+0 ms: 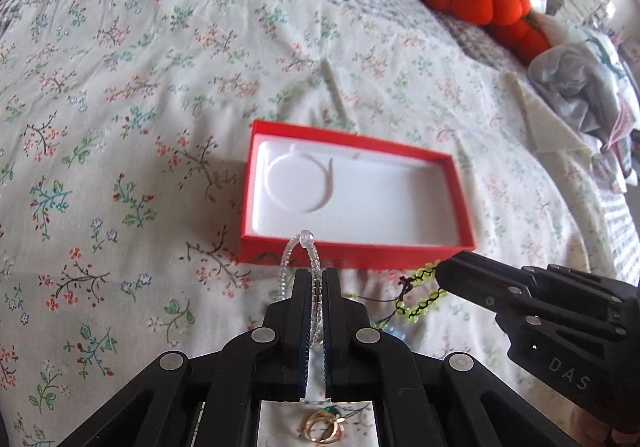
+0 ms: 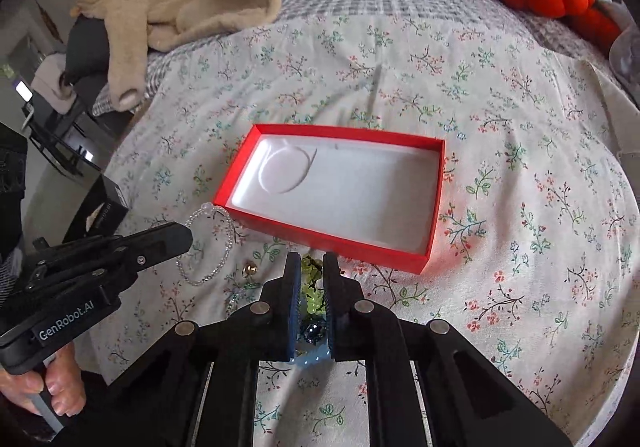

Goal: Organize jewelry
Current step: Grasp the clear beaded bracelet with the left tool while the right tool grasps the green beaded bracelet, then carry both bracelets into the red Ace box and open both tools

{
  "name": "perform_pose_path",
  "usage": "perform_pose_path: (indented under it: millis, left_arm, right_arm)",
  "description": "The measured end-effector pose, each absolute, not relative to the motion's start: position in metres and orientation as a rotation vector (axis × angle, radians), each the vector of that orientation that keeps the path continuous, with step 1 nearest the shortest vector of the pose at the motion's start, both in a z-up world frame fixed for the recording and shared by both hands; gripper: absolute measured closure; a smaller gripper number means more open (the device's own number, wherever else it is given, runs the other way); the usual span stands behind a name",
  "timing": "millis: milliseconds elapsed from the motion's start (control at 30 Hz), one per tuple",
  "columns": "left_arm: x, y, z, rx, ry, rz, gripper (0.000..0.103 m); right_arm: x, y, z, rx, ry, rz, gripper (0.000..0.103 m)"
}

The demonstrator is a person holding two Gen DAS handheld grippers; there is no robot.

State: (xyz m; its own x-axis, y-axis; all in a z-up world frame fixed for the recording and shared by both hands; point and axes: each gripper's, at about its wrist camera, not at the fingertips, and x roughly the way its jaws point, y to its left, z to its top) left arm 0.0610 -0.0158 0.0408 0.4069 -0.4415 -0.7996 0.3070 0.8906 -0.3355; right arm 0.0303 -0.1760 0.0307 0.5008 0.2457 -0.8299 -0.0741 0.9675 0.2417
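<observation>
- Clearly, in the left wrist view, the left claw (image 1: 316,279) at lower centre is clenched on a clear bead bracelet (image 1: 298,247), whose loop rises above the tips just in front of the near wall of the one red box (image 1: 352,255), which sits mid-frame on the flowered bed (image 1: 120,87).
- At lower right the right claw (image 1: 444,271) noses onto a green bead bracelet (image 1: 420,287) lying on the bed beside the box. Gold rings (image 1: 324,429), two or three linked, show at the bottom edge.
- To do this step well, I judge the clear bracelet should be carried over the box wall and let go low over the white lining, so it does not snag the rim.
- In the right wrist view, the right claw (image 2: 312,267) at lower centre has its jaws narrowed around the green beads (image 2: 312,287); whether they truly pinch, I cannot tell. A dark bead (image 2: 314,329) lies further back between the jaws.
- At left, the left claw (image 2: 188,237) holds the clear bracelet (image 2: 208,247); one small gold piece (image 2: 251,268) lies near it. The box (image 2: 436,199) holds no jewelry.
</observation>
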Motion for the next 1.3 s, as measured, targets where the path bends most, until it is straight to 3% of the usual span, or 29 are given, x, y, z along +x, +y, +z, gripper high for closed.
perform_pose_path:
  millis: [433, 867, 1067, 1300]
  left_arm:
    - [0.091, -0.032, 0.051, -0.346, 0.997, -0.533, 0.103]
    - [0.131, -0.022, 0.007, -0.376, 1.084, -0.391, 0.103]
    - [0.137, -0.017, -0.012, -0.318, 1.131, -0.313, 0.103]
    - [0.134, -0.031, -0.008, -0.271, 1.13, -0.328, 0.103]
  right_arm:
    - [0.046, -0.219, 0.088, 0.326, 0.887, 0.109, 0.091]
    - [0.081, -0.197, 0.066, 0.359, 0.892, 0.177, 0.091]
    - [0.097, -0.217, 0.023, 0.403, 1.011, 0.081, 0.091]
    - [0.098, -0.227, 0.011, 0.391, 1.044, 0.046, 0.09]
